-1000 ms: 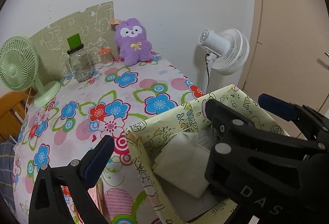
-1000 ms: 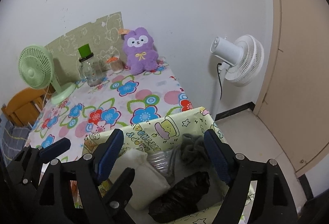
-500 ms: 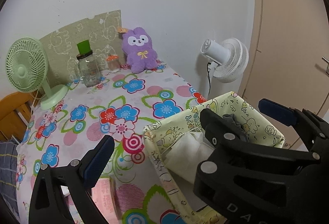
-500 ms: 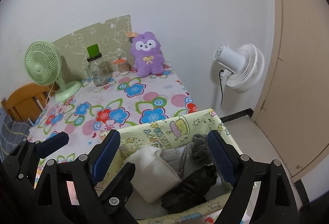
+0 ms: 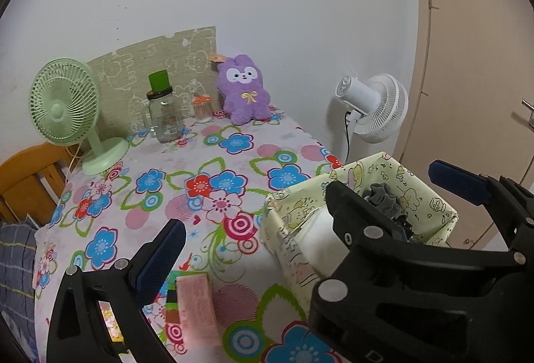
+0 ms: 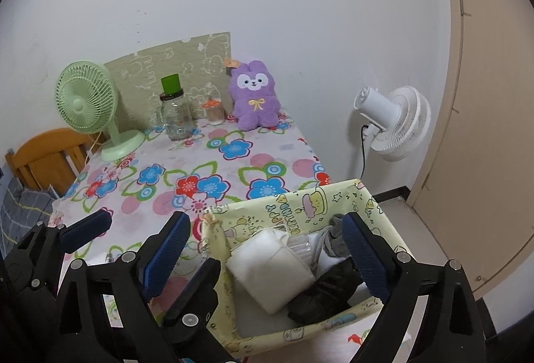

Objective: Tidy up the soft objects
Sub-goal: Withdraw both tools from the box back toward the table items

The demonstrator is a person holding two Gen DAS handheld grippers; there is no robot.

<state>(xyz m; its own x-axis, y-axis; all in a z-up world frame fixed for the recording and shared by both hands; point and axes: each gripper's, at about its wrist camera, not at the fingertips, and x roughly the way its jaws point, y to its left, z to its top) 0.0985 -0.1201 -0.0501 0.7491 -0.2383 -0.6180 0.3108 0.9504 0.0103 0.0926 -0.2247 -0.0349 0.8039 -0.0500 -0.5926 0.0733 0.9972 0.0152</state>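
A yellow cartoon-print fabric bin (image 6: 293, 216) stands at the near right corner of the flowered table (image 6: 217, 162). It holds a white folded cloth (image 6: 270, 266), a grey cloth (image 6: 333, 239) and a black bundle (image 6: 320, 296). The bin also shows in the left wrist view (image 5: 293, 213). My right gripper (image 6: 267, 256) is open and empty, above the bin. My left gripper (image 5: 307, 216) is open and empty, to the bin's left. A purple plush bunny (image 6: 255, 96) sits against the far wall, and shows in the left wrist view too (image 5: 243, 89).
A green desk fan (image 5: 66, 109), a glass jar with a green lid (image 5: 163, 116) and a small orange-lidded jar (image 5: 203, 109) stand at the back. A pink packet (image 5: 197, 309) lies near the front edge. A white floor fan (image 5: 373, 109) and a door (image 5: 474, 62) are right. A wooden chair (image 5: 30, 176) is left.
Both grippers have pulled back and up from the bin, so more of the table shows. The pink packet has come into the left wrist view. Both stay open.
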